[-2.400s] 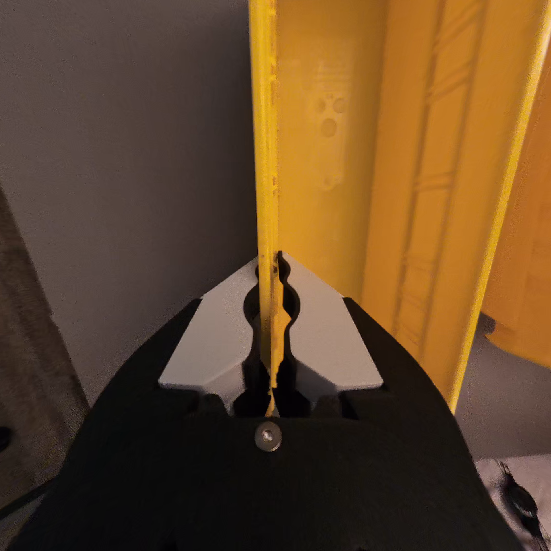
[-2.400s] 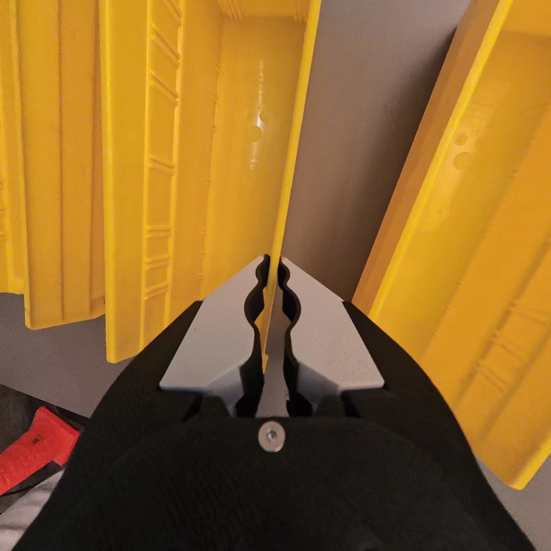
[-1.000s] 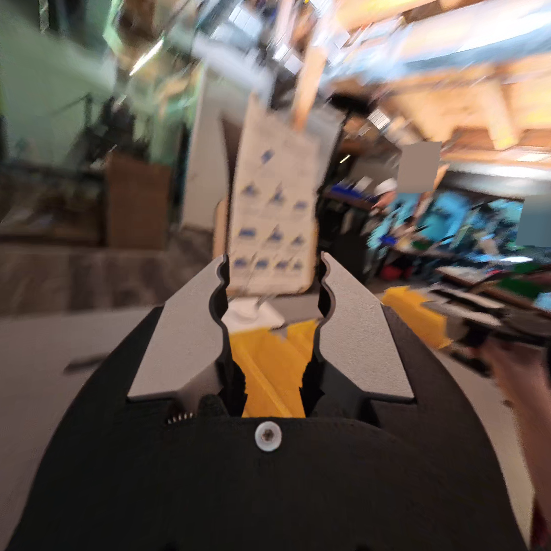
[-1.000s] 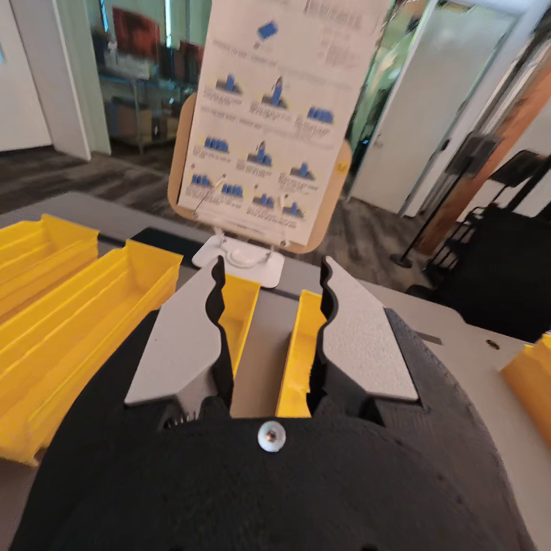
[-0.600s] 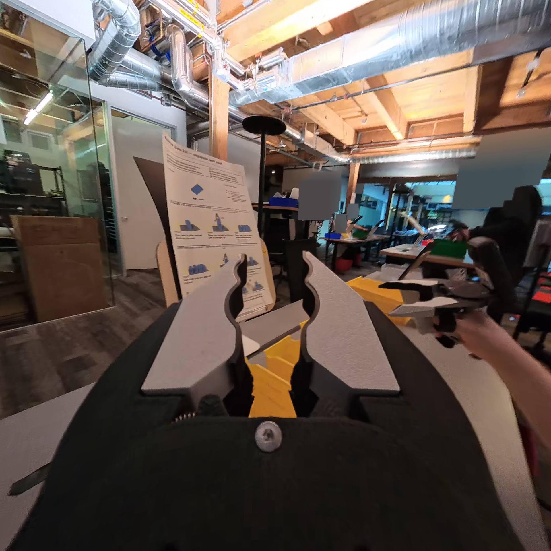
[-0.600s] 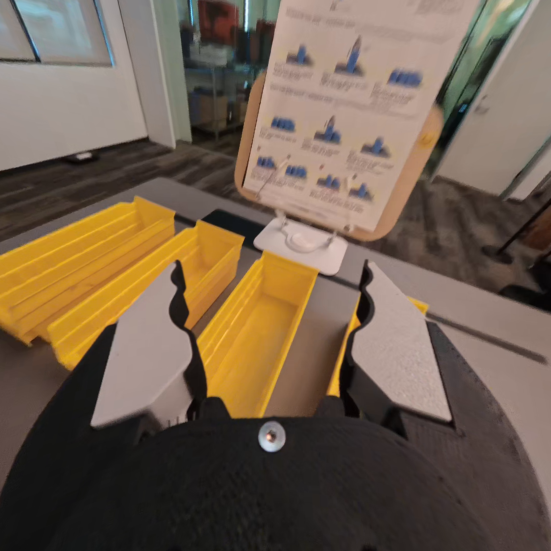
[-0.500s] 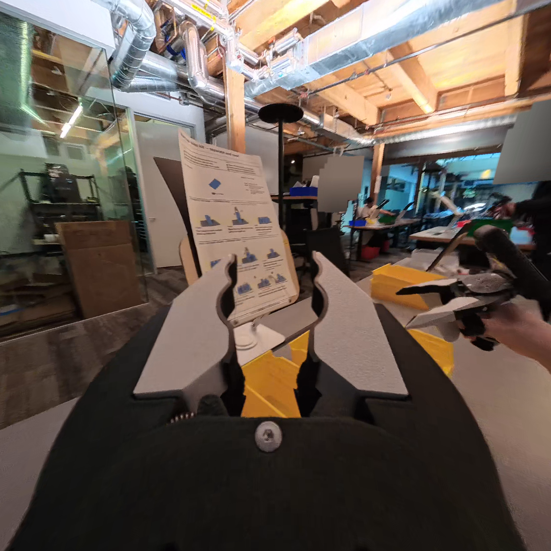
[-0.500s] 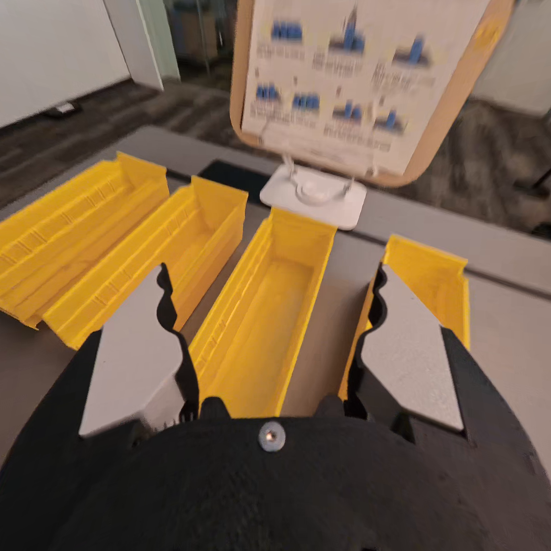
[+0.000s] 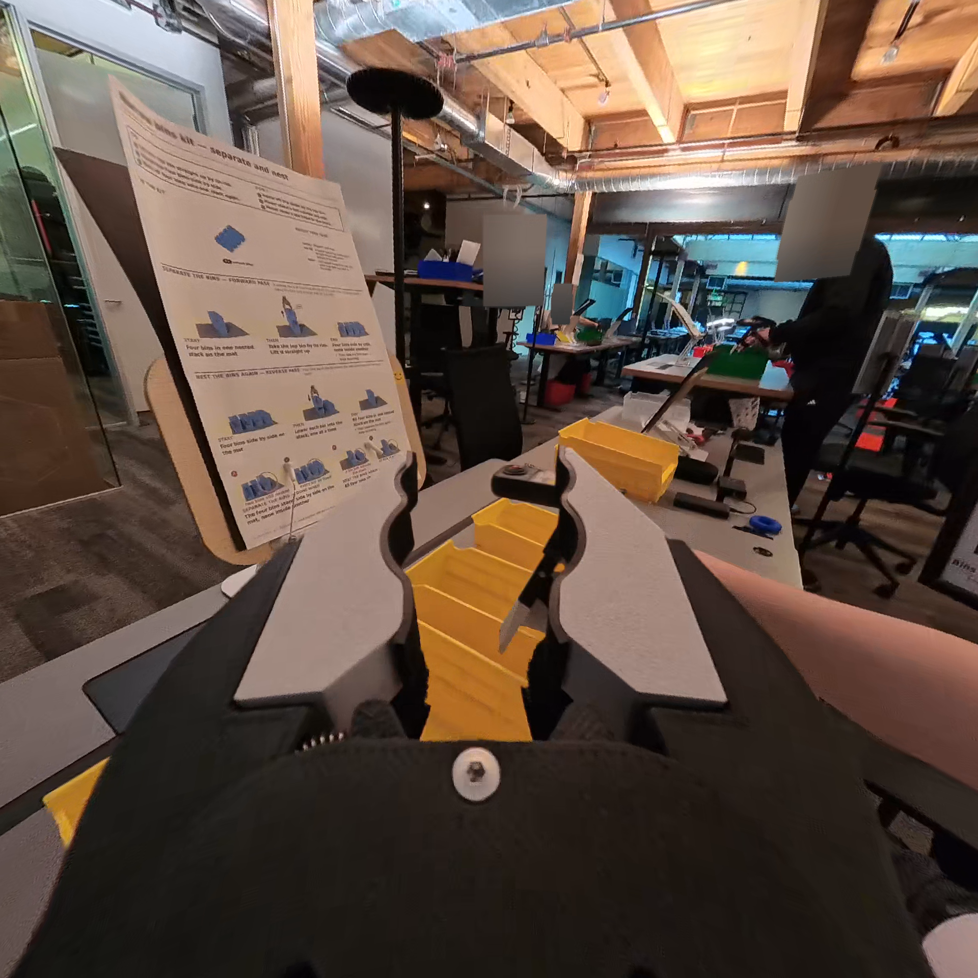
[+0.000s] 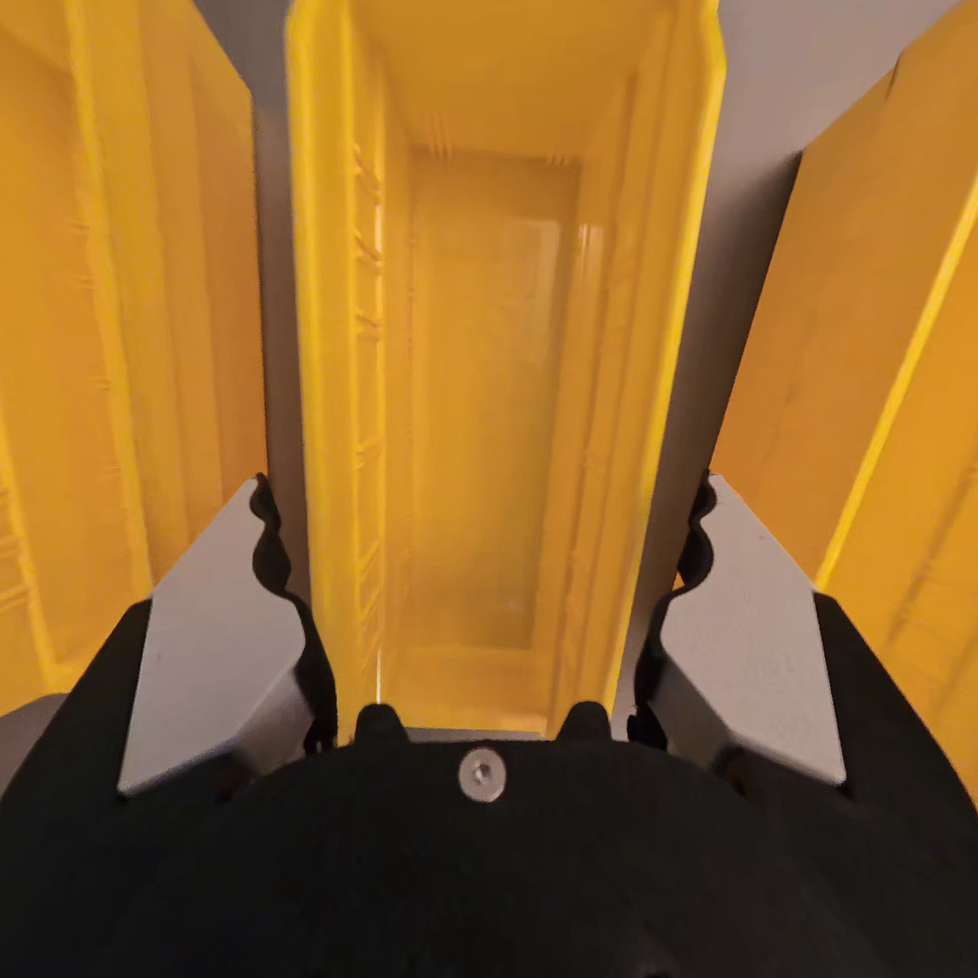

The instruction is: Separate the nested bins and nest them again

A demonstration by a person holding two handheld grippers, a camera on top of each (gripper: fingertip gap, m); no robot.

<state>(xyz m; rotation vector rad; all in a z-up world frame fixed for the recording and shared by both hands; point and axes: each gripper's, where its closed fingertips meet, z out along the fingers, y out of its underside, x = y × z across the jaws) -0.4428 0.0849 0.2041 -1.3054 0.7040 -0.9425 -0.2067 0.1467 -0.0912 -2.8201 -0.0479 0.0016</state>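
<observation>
A yellow bin [image 10: 476, 423] is being straddled by the right gripper [image 10: 484, 487], whose jaws are being held wide apart, a gap showing between each pad and the bin's walls; nothing is being gripped. Two more yellow bins are lying alongside on the grey table [image 10: 270, 264], one at nine o'clock [image 10: 106, 317], one at three o'clock [image 10: 873, 344]. The left gripper [image 9: 484, 465] is being held raised and open, gripping nothing, with an instruction sheet [image 9: 264, 338] being shown at ten o'clock.
</observation>
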